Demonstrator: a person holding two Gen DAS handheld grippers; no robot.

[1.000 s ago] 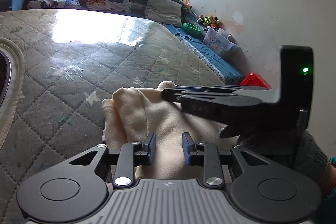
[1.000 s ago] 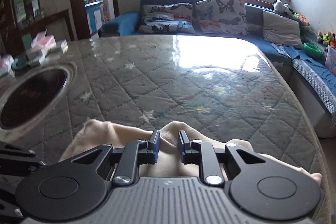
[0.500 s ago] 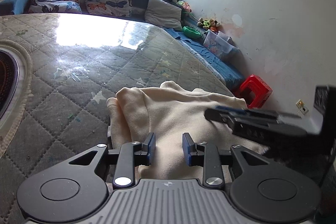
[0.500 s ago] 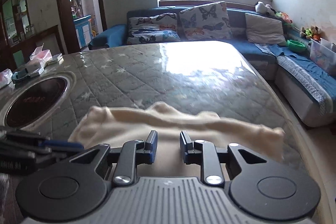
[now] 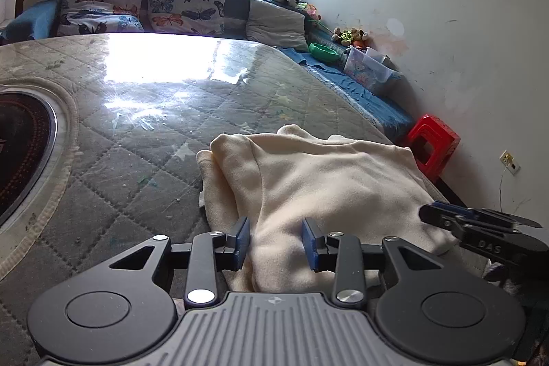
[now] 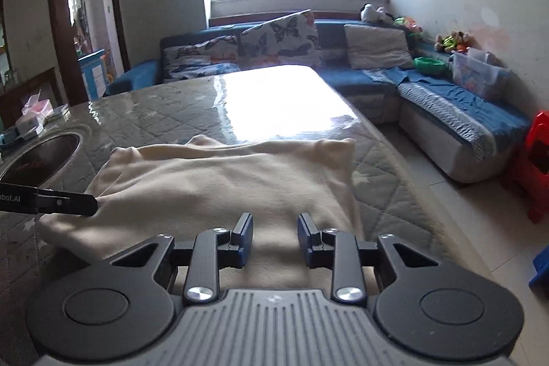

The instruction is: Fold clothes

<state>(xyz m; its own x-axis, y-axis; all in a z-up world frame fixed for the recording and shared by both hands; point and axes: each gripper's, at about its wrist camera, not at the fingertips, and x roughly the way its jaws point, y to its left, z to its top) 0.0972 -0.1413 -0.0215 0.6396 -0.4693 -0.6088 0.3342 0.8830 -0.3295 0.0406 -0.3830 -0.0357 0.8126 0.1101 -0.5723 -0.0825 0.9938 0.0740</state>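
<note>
A cream garment (image 5: 322, 180) lies folded flat on the quilted grey table (image 5: 154, 112), near its right edge; it also shows in the right wrist view (image 6: 223, 180). My left gripper (image 5: 276, 242) is open and empty over the garment's near edge. My right gripper (image 6: 274, 240) is open and empty, also above the near edge. The right gripper's tip shows in the left wrist view (image 5: 442, 218) at the garment's right side. The left gripper's tip shows in the right wrist view (image 6: 68, 203) at the garment's left side.
A round dark inset (image 5: 20, 153) sits in the table on the left. A blue sofa with butterfly cushions (image 6: 274, 40) runs behind and along the right wall. A red stool (image 5: 432, 146) stands on the floor past the table's right edge. Boxes (image 6: 34, 119) sit at the table's far left.
Both grippers have pulled back toward me and risen. The right gripper no longer crosses over the garment in the left view. The garment lies spread out flatter.
</note>
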